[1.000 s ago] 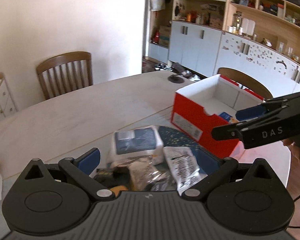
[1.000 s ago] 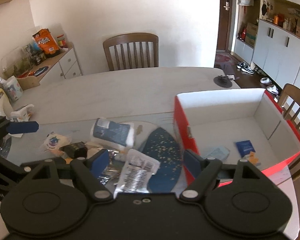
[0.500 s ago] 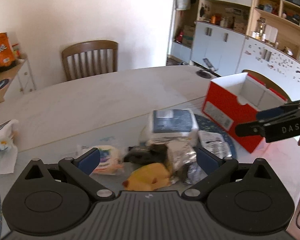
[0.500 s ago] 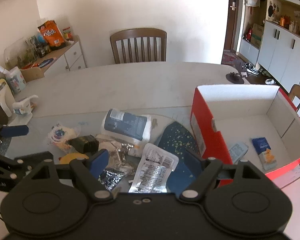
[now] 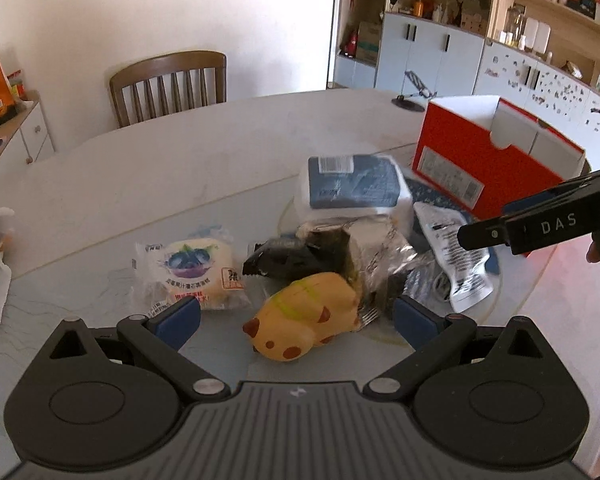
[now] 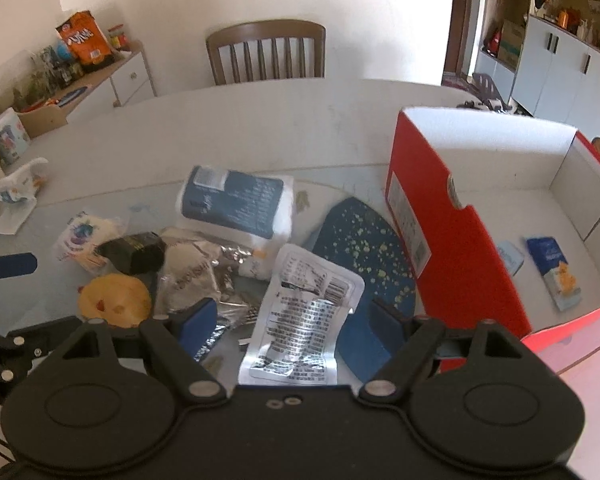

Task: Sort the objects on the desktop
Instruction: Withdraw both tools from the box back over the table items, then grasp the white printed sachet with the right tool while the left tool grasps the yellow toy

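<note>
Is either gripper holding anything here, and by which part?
Nothing is held. The left gripper and right gripper are both open above the pile.

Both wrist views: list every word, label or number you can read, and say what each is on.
"DAS": on the side of the right gripper.
Bun packet, silver sachet, tissue pack, red box label, orange snack bag: all carry print, too small or blurred to read.

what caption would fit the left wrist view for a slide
Open left tool poised over a yellow animal toy beside a heap of packets, red box behind.
</note>
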`<control>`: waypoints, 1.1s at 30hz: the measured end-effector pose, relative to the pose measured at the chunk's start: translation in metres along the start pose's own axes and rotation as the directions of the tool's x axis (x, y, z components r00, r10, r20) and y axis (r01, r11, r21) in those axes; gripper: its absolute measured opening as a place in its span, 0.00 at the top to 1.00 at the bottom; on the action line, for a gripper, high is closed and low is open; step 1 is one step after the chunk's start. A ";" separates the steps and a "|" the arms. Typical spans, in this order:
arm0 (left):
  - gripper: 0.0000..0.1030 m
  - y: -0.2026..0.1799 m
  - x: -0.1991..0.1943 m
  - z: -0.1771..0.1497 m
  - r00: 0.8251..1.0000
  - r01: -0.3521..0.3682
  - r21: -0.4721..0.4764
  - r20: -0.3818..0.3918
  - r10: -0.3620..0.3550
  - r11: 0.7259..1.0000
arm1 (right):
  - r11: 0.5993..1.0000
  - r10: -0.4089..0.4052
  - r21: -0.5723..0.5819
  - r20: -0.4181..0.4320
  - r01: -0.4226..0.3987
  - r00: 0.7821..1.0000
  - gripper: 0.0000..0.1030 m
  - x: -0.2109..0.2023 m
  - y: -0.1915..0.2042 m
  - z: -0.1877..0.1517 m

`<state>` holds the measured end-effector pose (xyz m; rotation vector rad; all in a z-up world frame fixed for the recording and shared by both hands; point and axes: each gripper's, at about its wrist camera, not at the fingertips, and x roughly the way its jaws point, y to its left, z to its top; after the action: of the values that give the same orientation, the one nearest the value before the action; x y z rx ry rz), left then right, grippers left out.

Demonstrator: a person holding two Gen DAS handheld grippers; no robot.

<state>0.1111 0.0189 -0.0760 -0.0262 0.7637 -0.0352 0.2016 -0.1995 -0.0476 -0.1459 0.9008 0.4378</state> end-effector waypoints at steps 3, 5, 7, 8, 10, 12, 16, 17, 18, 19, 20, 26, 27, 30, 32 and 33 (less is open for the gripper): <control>0.00 0.000 0.008 -0.002 1.000 -0.008 0.009 0.001 0.008 1.000 | 1.000 -0.011 0.020 -0.014 0.011 1.000 0.20 0.012 -0.003 -0.001; 0.00 0.000 0.014 -0.003 1.000 -0.009 0.016 -0.001 0.010 1.000 | 0.999 -0.018 0.045 -0.018 0.019 1.000 0.20 0.019 -0.006 -0.002; 0.00 -0.001 0.021 -0.004 1.000 -0.011 0.023 -0.009 0.011 1.000 | 0.998 -0.025 0.057 -0.023 0.027 0.999 0.20 0.025 -0.007 -0.002; 0.00 0.000 0.023 -0.005 1.000 -0.010 0.019 -0.013 0.011 1.000 | 0.998 -0.030 0.059 -0.028 0.032 0.999 0.20 0.028 -0.008 -0.002; 0.00 0.000 0.027 -0.007 1.000 -0.006 0.013 -0.016 0.007 1.000 | 0.997 -0.037 0.063 -0.038 0.040 0.999 0.20 0.033 -0.008 -0.003; 0.00 -0.001 0.031 -0.008 1.000 -0.009 0.012 -0.021 0.009 1.000 | 0.997 -0.041 0.062 -0.049 0.044 0.998 0.20 0.038 -0.009 -0.003; 0.00 -0.003 0.035 -0.013 1.000 -0.010 0.020 -0.004 0.010 1.000 | 0.997 -0.047 0.062 -0.073 0.051 0.996 0.20 0.046 -0.008 -0.006; 0.00 -0.003 0.036 -0.013 1.000 -0.013 0.020 -0.004 0.013 1.000 | 0.997 -0.045 0.059 -0.079 0.050 0.996 0.20 0.047 -0.008 -0.006; 0.00 -0.003 0.037 -0.014 1.000 -0.014 0.019 -0.006 0.014 1.000 | 0.997 -0.047 0.057 -0.083 0.051 0.995 0.20 0.048 -0.007 -0.007; 0.00 -0.003 0.038 -0.015 1.000 -0.016 0.021 -0.007 0.017 1.000 | 0.997 -0.048 0.055 -0.086 0.053 0.995 0.21 0.049 -0.007 -0.007; 0.01 -0.004 0.039 -0.016 1.000 -0.020 0.024 -0.006 0.020 1.000 | 0.997 -0.046 0.056 -0.089 0.051 0.995 0.21 0.050 -0.007 -0.008; 0.06 -0.009 0.040 -0.017 1.000 -0.019 0.044 0.002 0.019 0.999 | 0.997 -0.056 0.054 -0.090 0.061 0.994 0.22 0.050 -0.006 -0.009; 0.08 -0.010 0.040 -0.017 1.000 -0.015 0.047 0.000 0.015 0.999 | 0.996 -0.059 0.054 -0.090 0.065 0.994 0.22 0.050 -0.006 -0.009; 0.14 -0.012 0.041 -0.016 1.000 -0.015 0.052 -0.001 0.015 0.999 | 0.996 -0.059 0.062 -0.094 0.065 0.994 0.22 0.049 -0.007 -0.009; 0.20 -0.013 0.041 -0.016 1.000 -0.024 0.056 0.001 0.024 0.998 | 0.996 -0.060 0.061 -0.091 0.065 0.994 0.23 0.048 -0.006 -0.010; 0.21 -0.013 0.041 -0.016 1.000 -0.025 0.055 0.001 0.025 0.998 | 0.996 -0.060 0.063 -0.090 0.066 0.994 0.23 0.047 -0.006 -0.009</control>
<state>0.1297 0.0039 -0.1157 0.0360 0.7627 -0.0328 0.2231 -0.1936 -0.0911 -0.1332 0.9934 0.3448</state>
